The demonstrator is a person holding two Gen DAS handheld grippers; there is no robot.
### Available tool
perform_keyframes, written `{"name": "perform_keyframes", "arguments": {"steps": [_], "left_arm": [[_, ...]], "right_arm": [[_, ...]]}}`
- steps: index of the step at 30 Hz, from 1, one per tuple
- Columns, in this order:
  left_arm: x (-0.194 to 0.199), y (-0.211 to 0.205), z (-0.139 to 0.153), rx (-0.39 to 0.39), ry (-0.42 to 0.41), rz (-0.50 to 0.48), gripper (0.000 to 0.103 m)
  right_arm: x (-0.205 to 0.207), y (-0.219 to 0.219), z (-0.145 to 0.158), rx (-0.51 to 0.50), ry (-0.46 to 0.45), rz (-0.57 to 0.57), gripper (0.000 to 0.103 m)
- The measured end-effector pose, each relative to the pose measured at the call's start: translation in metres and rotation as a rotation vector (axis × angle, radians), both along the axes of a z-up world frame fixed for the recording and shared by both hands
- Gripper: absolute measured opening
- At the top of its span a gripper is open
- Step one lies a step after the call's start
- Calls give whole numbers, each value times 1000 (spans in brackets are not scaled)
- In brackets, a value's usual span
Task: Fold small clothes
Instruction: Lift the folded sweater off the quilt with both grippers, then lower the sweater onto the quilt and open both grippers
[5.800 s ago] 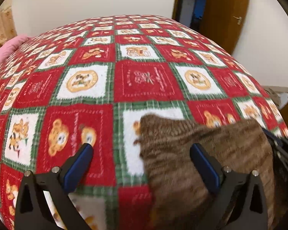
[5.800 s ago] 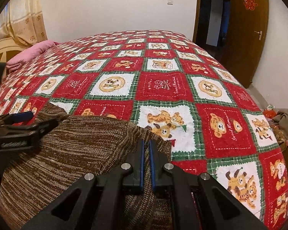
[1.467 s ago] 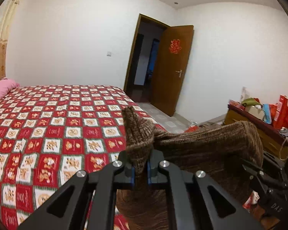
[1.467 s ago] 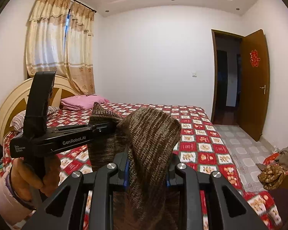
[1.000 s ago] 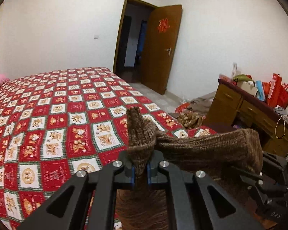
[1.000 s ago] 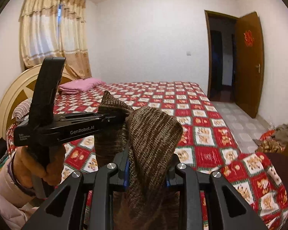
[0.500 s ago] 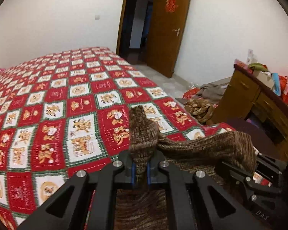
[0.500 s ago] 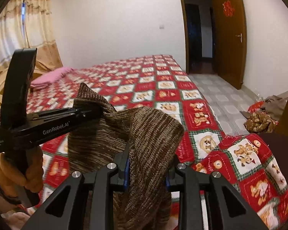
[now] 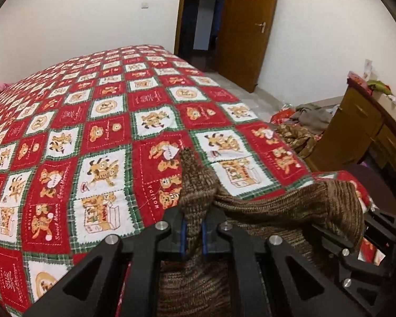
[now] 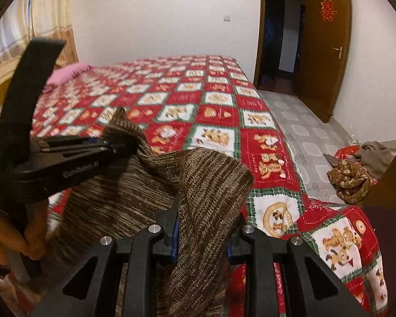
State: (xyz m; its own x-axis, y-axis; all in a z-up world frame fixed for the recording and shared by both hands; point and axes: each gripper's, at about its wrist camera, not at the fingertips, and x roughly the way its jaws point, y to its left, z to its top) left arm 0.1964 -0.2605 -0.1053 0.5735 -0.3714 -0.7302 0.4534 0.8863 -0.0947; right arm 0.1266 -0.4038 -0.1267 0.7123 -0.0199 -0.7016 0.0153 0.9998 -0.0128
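Brown knitted garment (image 9: pixel 264 206) hangs between the two tools above the near corner of the bed (image 9: pixel 105 121), which is covered by a red, white and green checked quilt printed with cartoon animals. The left tool (image 9: pixel 192 235) is clamped tight on a bunched corner of the knit, whose tip stands up above the blue pads (image 9: pixel 182 233). From that grip the fabric runs toward the bed's foot-end side to the right tool (image 9: pixel 356 240), seen there only partly at the frame edge.

In the right wrist view, the right tool (image 10: pixel 201 233) holds a thicker fold of the garment (image 10: pixel 206 185) between its fingers, the cloth draping over and down between them; its jaws stand partly apart around that fold. The left tool (image 10: pixel 111 146) appears beside it, blurred, gripping the other pointed corner, with a person's hand (image 10: pixel 26 227) around its handle. The lower part of the garment sags below both tools, toward the quilt.

Beyond the bed's far side stand a white wall and an open wooden door (image 10: pixel 322 47) with a red ornament. A pink pillow (image 10: pixel 68 71) lies at the bed's head end. On the floor off the bed's foot corner lies a heap of clothes (image 10: pixel 351 177), next to a wooden cabinet (image 9: pixel 361 132).
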Motion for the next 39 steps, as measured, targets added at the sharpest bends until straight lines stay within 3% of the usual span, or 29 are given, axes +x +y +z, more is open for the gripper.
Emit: {"name": "perform_keyframes", "arguments": {"steps": [4,10,13,14,16,18,21,24,26,27,28,29,35,39], "left_arm": [[8,-5,-12,29,27,23,9],[19,-10,-26,91,76,61,22],[27,-9,-33,122,118,91,41],[30,-6,-34,124,128,107,52],[37,4,-32,88,155,131,66],[44,17,-28,36,187,139,78],[50,35,-18,28,193,159,78],[46,54,-7,8,189,154,78],[34,60,-2,7,181,116,78],[27,60,-2,15,173,97,78],[17,59,-1,27,163,72,78],[7,57,-2,40,155,46,78],[-56,41,-15,90,108,-49,78],[-67,35,-32,135,127,-70,78]], "right_arm": [[10,-4,-14,-8,39,5,25],[21,-12,-23,28,85,-5,30],[26,-22,-27,54,112,-31,44],[26,-27,-27,72,115,-41,47],[23,-38,-27,120,110,-58,56],[15,-50,-25,176,92,-82,56],[-2,-64,-17,218,53,-134,56],[-26,-67,1,151,-15,-238,56],[-40,-54,15,113,-76,-213,56],[-45,-42,22,79,-95,-187,46],[-46,-30,25,50,-92,-159,23],[-44,-16,26,27,-74,-127,15],[-30,17,2,18,34,-82,12],[-26,3,-24,135,124,-155,12]]}}
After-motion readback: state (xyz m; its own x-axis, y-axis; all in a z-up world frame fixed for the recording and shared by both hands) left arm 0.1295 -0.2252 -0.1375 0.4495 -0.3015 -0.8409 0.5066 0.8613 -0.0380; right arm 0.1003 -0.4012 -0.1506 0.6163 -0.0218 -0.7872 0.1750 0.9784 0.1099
